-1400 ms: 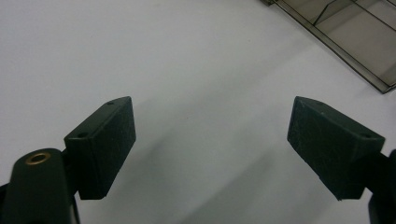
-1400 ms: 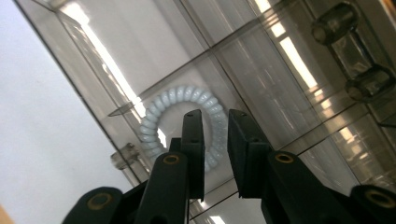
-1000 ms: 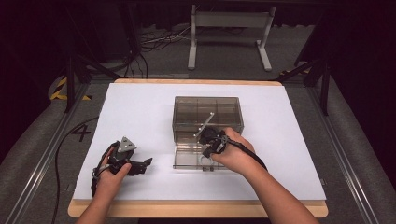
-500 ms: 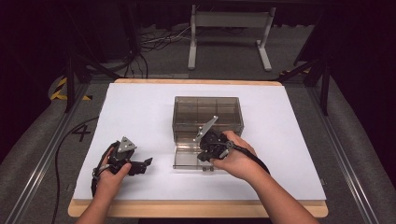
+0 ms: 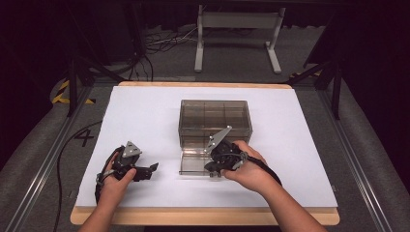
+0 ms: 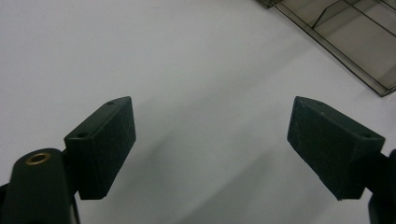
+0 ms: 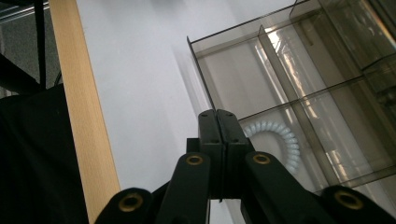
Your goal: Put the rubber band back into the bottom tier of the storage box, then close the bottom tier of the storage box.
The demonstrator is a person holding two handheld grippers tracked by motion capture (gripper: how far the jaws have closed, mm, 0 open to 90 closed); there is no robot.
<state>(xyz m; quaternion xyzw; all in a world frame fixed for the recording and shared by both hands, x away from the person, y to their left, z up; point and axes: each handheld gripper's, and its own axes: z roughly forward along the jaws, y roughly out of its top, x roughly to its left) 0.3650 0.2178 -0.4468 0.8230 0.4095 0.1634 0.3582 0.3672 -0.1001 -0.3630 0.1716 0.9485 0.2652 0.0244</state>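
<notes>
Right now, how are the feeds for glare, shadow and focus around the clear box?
High view: even light on the white sheet, dark surroundings, slightly soft. Left gripper view: the fingers are sharp, with soft shadows beneath. Right gripper view: bright streaks of glare on the clear box; the right gripper is in focus.

Both forearms reach in from the near edge, the left gripper held low with its fingers spread wide apart, the right gripper with fingers pressed together.
</notes>
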